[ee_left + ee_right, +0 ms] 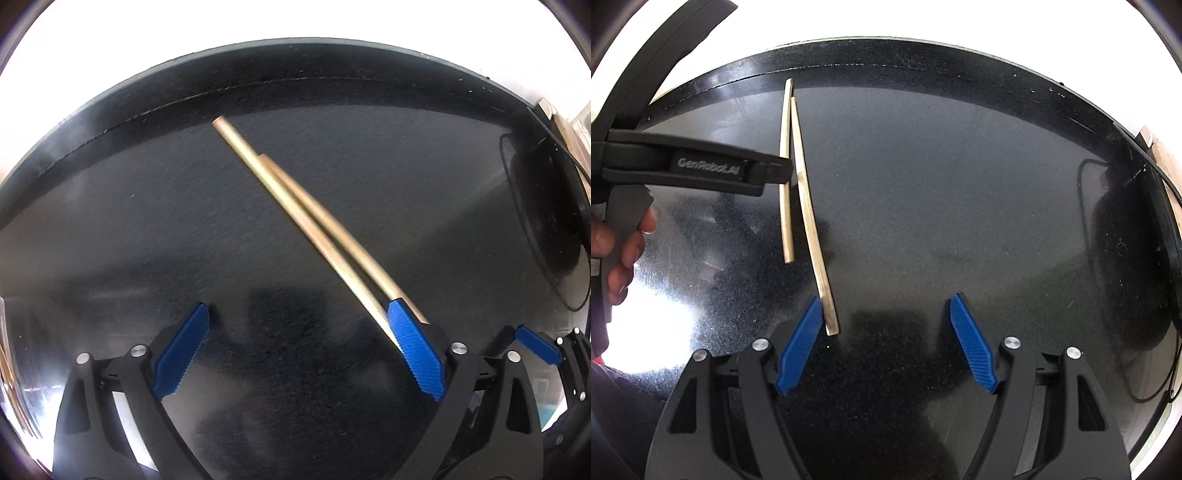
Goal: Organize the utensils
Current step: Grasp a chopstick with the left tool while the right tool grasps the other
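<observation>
Two wooden chopsticks lie side by side on a black round table, running from upper left toward my left gripper's right finger. My left gripper is open, and the chopsticks' near ends pass by its right fingertip. In the right wrist view the same chopsticks lie at left. My right gripper is open, with the longer-reaching chopstick's end beside its left fingertip. The left gripper's black body reaches in from the left over the chopsticks.
A black round object with a cable sits at the table's right edge, also in the right wrist view. A hand holds the left gripper. The table rim curves along the back.
</observation>
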`<action>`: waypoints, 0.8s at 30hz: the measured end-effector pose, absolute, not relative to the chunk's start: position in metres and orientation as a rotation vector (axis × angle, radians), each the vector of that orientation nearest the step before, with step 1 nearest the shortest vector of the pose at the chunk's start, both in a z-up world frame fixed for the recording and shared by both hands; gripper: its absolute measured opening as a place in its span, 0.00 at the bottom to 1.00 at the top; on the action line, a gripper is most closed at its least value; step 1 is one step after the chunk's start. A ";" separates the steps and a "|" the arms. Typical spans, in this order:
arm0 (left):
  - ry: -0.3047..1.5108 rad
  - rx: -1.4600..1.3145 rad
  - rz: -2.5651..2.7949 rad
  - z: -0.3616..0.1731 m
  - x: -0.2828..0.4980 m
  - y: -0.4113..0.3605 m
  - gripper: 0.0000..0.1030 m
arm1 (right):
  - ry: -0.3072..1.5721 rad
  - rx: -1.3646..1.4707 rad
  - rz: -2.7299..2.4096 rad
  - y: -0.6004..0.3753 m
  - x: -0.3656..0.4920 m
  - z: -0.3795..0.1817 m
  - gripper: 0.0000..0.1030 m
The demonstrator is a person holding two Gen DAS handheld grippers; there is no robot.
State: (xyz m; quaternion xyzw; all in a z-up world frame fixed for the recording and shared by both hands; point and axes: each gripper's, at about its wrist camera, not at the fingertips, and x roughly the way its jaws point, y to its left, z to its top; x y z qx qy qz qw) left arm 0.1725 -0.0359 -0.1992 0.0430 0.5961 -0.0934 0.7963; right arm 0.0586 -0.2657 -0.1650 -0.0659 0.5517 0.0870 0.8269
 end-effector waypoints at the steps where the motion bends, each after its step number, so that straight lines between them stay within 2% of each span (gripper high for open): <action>1: 1.281 0.090 -0.197 -0.199 0.172 -0.033 0.93 | 1.171 -0.144 0.189 -0.265 0.059 -0.165 0.68; 8: 1.245 0.112 -0.225 -0.203 0.176 -0.017 0.93 | 1.154 -0.166 0.229 -0.249 0.071 -0.164 0.65; 14: 1.190 0.147 -0.230 -0.206 0.193 -0.014 0.92 | 1.124 -0.190 0.273 -0.230 0.101 -0.163 0.55; 17: 1.161 0.166 -0.244 -0.208 0.206 -0.017 0.87 | 1.100 -0.196 0.295 -0.224 0.118 -0.163 0.46; 19: 1.127 0.181 -0.254 -0.206 0.208 -0.016 0.73 | 1.084 -0.203 0.309 -0.219 0.127 -0.162 0.38; 20: 1.115 0.183 -0.260 -0.206 0.209 -0.016 0.71 | 1.079 -0.204 0.314 -0.218 0.129 -0.162 0.37; 21: 1.106 0.185 -0.264 -0.205 0.209 -0.015 0.64 | 1.072 -0.207 0.321 -0.217 0.132 -0.161 0.34; 23: 1.088 0.193 -0.274 -0.203 0.210 -0.016 0.49 | 1.064 -0.216 0.332 -0.215 0.135 -0.161 0.27; 24: 1.082 0.196 -0.279 -0.202 0.210 -0.017 0.37 | 1.062 -0.218 0.344 -0.213 0.136 -0.161 0.19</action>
